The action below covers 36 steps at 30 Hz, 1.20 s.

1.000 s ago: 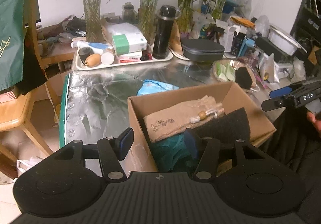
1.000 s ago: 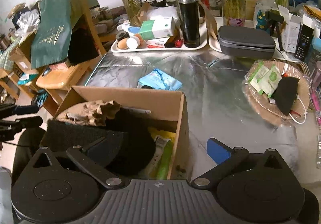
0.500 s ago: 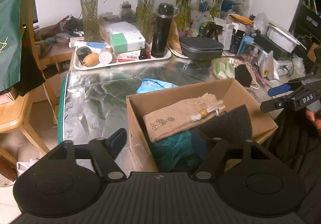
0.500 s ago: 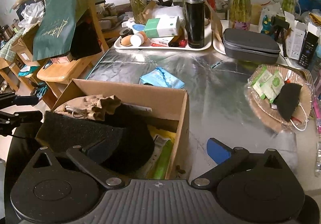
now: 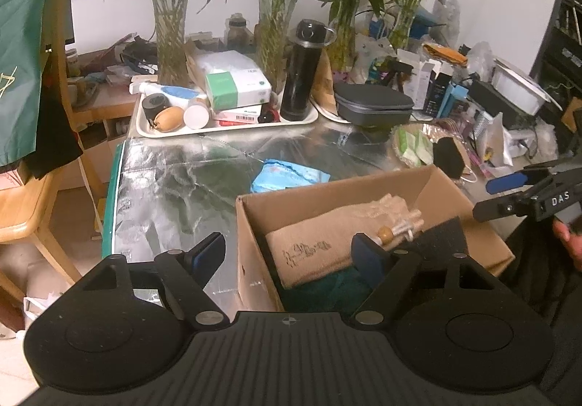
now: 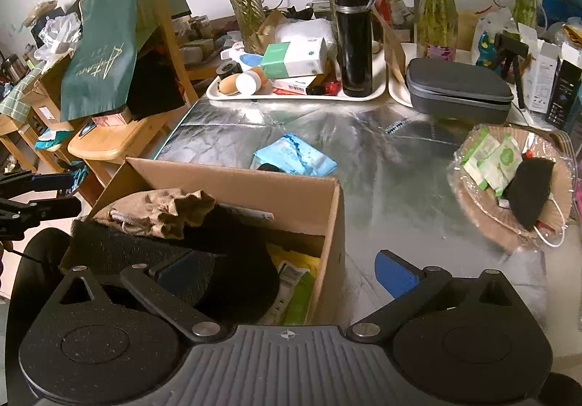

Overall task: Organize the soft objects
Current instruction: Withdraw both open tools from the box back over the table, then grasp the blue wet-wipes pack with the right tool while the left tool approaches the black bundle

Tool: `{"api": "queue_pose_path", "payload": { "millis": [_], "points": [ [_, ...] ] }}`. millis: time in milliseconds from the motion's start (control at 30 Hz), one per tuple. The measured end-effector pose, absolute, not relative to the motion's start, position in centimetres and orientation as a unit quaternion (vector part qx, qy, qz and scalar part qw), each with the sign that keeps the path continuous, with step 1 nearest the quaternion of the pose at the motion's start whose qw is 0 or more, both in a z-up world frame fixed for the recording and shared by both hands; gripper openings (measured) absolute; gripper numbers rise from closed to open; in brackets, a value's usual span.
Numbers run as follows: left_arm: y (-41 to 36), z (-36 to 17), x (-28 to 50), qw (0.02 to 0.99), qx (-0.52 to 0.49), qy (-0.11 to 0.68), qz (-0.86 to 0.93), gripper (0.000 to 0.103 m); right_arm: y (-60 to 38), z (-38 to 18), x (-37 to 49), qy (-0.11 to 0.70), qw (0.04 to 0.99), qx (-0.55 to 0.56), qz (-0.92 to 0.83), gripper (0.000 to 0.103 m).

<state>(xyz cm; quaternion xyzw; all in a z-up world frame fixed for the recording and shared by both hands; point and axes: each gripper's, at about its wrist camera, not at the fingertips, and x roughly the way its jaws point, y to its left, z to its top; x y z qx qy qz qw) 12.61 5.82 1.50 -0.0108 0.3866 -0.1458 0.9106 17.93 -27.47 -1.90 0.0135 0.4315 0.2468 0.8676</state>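
An open cardboard box (image 5: 327,193) (image 6: 254,184) sits on the foil-covered table near its front edge. Inside lie a tan drawstring pouch (image 5: 327,242) (image 6: 160,211), a black felt piece (image 5: 436,238) (image 6: 127,246), teal cloth (image 5: 327,291) and green packets (image 6: 296,297). A light blue soft pack (image 5: 287,177) (image 6: 294,155) lies on the table behind the box. My left gripper (image 5: 287,255) is open and empty, straddling the box's left wall. My right gripper (image 6: 283,271) is open and empty, straddling the box's right wall.
A white tray (image 6: 291,93) with a black flask (image 6: 353,39), boxes and jars stands at the back. A grey case (image 6: 458,86) sits beside it. A woven basket (image 6: 509,188) with a black mask is at the right. Wooden chairs (image 6: 120,137) stand left of the table.
Both grippers have drawn back and risen slightly from the box. The left gripper's jaws have opened wider. The box contents have not moved.
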Motion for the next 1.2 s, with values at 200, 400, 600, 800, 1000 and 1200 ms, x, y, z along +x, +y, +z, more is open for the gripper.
{"api": "queue_pose_path", "payload": {
  "millis": [200,400,600,800,1000,1200],
  "points": [
    [6.0,1.2,13.6,0.914,-0.014,0.377,-0.153,0.076,-27.6,-1.7,18.9,0.416,0.874,0.019,0.25,0.103],
    [5.9,0.7,15.0,0.916,-0.012,0.368,-0.158,0.076,-27.8,-1.9,20.5,0.404,0.881,0.014,0.248,0.103],
    [6.0,0.3,16.7,0.919,-0.016,0.36,-0.162,0.076,-28.2,-2.6,22.7,0.398,0.884,0.034,0.244,0.103],
    [6.4,-0.3,18.5,0.919,-0.021,0.361,-0.156,0.076,-28.3,-3.2,24.9,0.394,0.885,0.051,0.244,0.103],
    [6.8,-1.0,20.1,0.919,-0.024,0.361,-0.158,0.076,-28.3,-3.8,27.2,0.391,0.889,0.055,0.233,0.103],
    [7.3,-1.9,22.2,0.916,-0.041,0.365,-0.163,0.076,-28.3,-4.4,29.6,0.394,0.889,0.055,0.225,0.103]
  ]
}}
